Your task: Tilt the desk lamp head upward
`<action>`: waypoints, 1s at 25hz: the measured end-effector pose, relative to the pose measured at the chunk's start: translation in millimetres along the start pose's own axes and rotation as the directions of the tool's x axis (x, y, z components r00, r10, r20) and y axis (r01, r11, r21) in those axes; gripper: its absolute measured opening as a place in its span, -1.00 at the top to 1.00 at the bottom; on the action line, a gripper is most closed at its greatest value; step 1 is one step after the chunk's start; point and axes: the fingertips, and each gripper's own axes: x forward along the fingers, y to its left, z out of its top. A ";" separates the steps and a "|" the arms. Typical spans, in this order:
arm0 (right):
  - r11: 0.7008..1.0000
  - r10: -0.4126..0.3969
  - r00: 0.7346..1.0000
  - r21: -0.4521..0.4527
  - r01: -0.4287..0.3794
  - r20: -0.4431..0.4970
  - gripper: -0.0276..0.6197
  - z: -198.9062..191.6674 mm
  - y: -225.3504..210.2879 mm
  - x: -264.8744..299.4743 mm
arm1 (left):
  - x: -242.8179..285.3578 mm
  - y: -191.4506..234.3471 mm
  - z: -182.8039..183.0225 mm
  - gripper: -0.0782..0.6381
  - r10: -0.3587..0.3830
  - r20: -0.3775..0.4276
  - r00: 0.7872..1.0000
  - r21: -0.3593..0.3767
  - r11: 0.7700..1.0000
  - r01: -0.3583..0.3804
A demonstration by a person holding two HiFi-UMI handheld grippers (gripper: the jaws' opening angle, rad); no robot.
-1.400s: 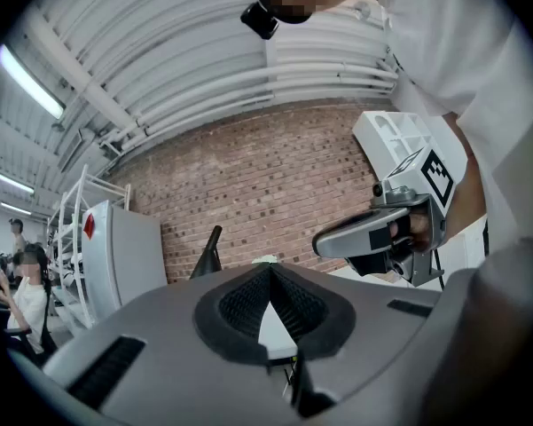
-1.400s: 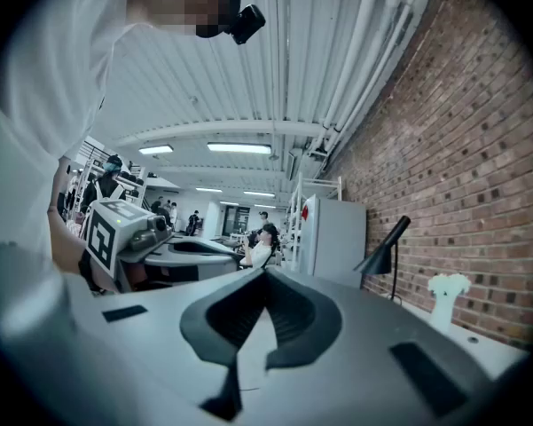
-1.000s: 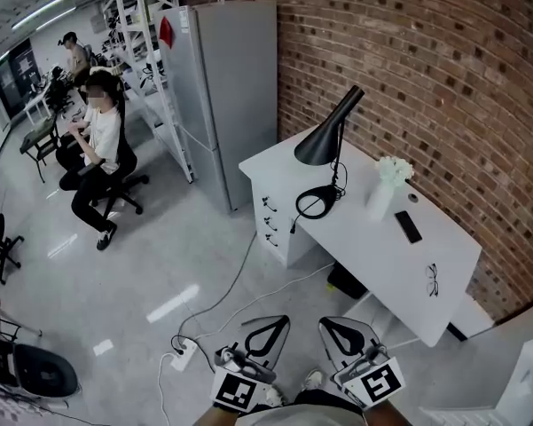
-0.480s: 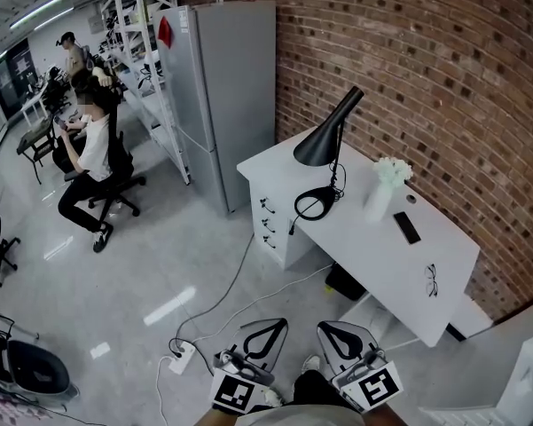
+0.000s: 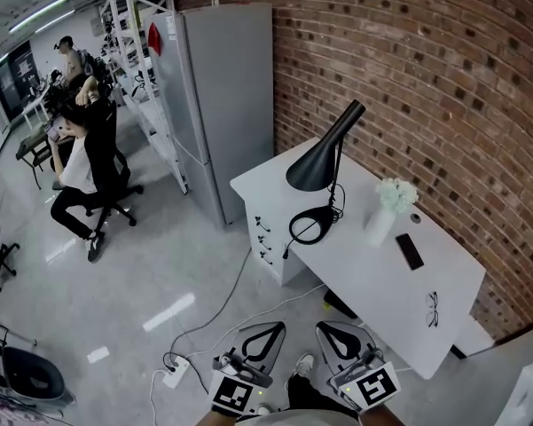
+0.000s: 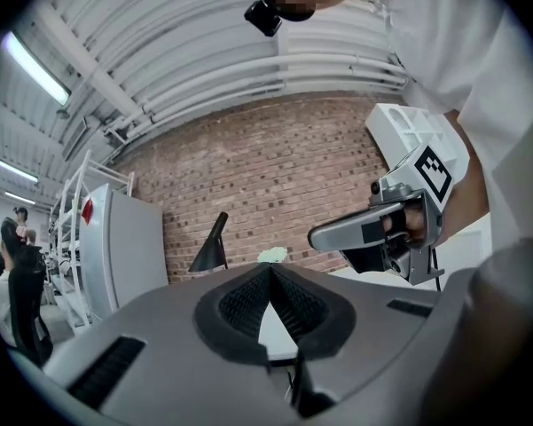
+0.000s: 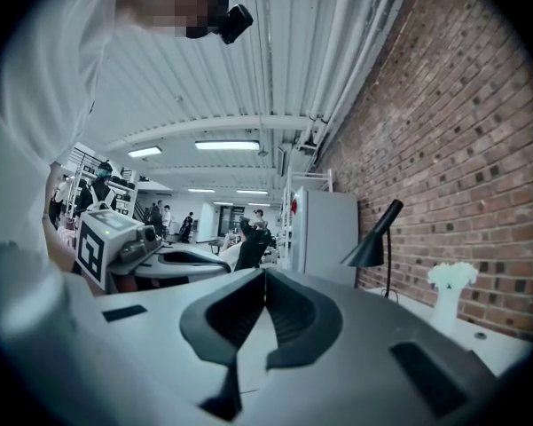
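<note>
Left gripper (image 5: 266, 334) and right gripper (image 5: 340, 335) low and side by side over the grey floor (image 5: 160, 269), fingers of each pressed together on nothing, white table (image 5: 372, 269) well apart ahead, black desk lamp (image 5: 315, 165) on its left end, head pointing down, white vase (image 5: 381, 207) near it, brick wall (image 5: 443, 78) behind.

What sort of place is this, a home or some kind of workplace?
Most likely a lab or workshop-style office: bare brick wall, a white desk with a black desk lamp, metal shelving, and a seated person at far workstations.
</note>
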 end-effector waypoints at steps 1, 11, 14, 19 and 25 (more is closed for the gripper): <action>1.000 -0.001 1.000 -0.003 0.001 0.002 0.86 0.6 -10.6 5.3 | 10.2 4.6 -1.4 0.76 0.002 -0.001 1.000 0.000 1.000 -0.002; 1.000 -0.017 1.000 0.002 0.017 -0.018 0.86 -7.8 -91.8 46.4 | 98.7 40.1 -19.7 0.76 -0.006 0.011 1.000 -0.025 1.000 0.006; 1.000 -0.018 1.000 -0.006 0.018 -0.018 0.86 -7.9 -115.8 54.1 | 124.7 46.9 -19.3 0.76 -0.013 0.019 1.000 -0.019 1.000 0.013; 1.000 -0.009 1.000 -0.004 0.009 -0.026 0.86 -12.6 -150.0 66.1 | 160.6 58.9 -18.2 0.76 -0.001 0.015 1.000 -0.027 1.000 0.002; 1.000 0.015 1.000 0.013 -0.015 0.001 0.86 -14.7 -177.3 81.8 | 182.1 67.0 -23.1 0.76 0.027 -0.007 1.000 -0.039 0.999 -0.027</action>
